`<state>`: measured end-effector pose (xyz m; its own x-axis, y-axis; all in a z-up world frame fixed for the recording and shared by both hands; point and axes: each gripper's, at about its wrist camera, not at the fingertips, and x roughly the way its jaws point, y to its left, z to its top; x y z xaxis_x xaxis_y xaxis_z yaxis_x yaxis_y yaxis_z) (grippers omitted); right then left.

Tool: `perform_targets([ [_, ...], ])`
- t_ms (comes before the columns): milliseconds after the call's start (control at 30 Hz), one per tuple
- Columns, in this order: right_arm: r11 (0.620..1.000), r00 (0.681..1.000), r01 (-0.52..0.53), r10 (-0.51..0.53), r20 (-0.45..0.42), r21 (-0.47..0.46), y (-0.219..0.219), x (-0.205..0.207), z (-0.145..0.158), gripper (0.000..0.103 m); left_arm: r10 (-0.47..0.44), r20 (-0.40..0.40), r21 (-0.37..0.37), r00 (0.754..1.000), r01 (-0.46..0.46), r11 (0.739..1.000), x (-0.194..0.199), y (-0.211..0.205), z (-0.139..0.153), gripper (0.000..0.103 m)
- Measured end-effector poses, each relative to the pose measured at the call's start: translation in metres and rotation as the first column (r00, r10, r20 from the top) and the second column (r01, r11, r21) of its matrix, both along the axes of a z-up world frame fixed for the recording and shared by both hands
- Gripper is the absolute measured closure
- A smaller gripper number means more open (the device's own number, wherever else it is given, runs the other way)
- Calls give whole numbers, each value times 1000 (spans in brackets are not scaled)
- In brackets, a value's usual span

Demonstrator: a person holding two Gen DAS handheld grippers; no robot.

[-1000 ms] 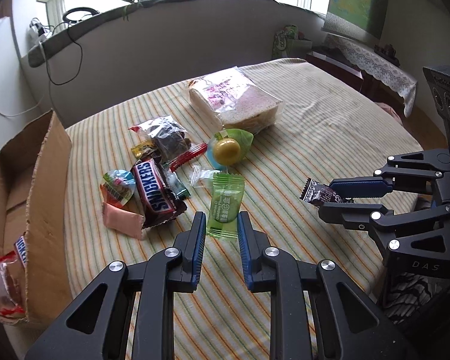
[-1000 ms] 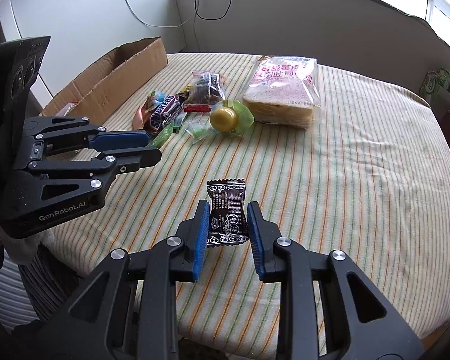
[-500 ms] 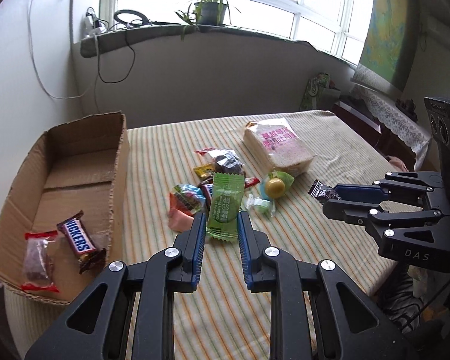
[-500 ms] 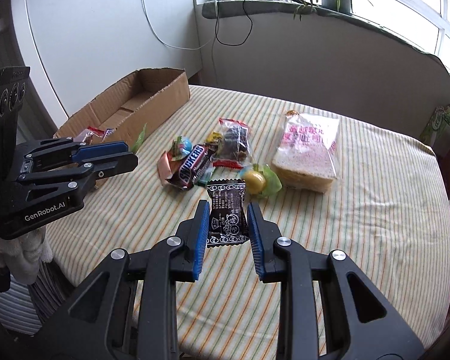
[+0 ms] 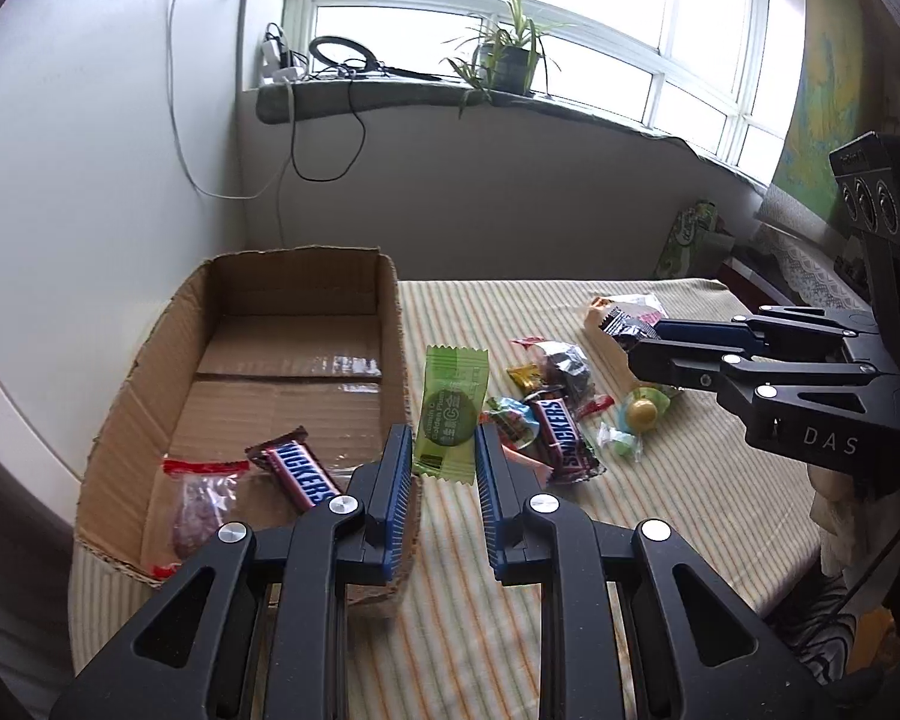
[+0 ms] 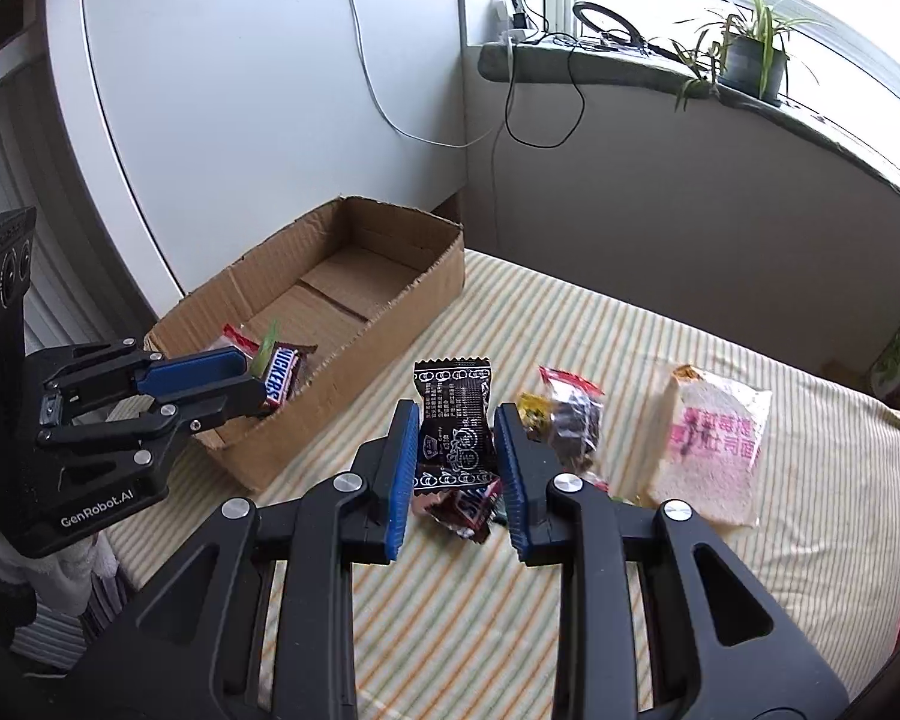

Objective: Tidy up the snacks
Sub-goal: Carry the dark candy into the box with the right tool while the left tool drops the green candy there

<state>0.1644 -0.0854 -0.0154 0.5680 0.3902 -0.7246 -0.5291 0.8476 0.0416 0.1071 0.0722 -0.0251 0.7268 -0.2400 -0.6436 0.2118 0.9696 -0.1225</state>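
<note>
A striped bench (image 5: 660, 516) beneath a window: the left hand-held gripper (image 5: 444, 474) clamps a green candy packet (image 5: 450, 414) at centre frame beside the cardboard box (image 5: 390, 324); the right hand-held gripper (image 6: 457, 450) grips a black candy packet (image 6: 455, 420).

Left gripper (image 5: 439, 462) angled downward, jaws clamped, right gripper (image 6: 457, 441) likewise clamped, seemingly just beside it

Both grippers: left gripper (image 5: 438, 474), right gripper (image 6: 457, 456) blk frames, blue ribbed jaws, silver screws; "GenRobot.AI", "DAS" markings.
</note>
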Motion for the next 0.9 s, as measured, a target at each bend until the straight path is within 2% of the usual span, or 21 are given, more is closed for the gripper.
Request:
perform_targets([
  [467,996,996,-89,89,-18,1,85,41,-9,76,143,-7,-7,990,-143,990,18,60,-6,83],
  [900,991,990,-136,135,-43,-4,125,53,-23,76,186,-21,-7,982,-186,982,25,81,-13,82],
])
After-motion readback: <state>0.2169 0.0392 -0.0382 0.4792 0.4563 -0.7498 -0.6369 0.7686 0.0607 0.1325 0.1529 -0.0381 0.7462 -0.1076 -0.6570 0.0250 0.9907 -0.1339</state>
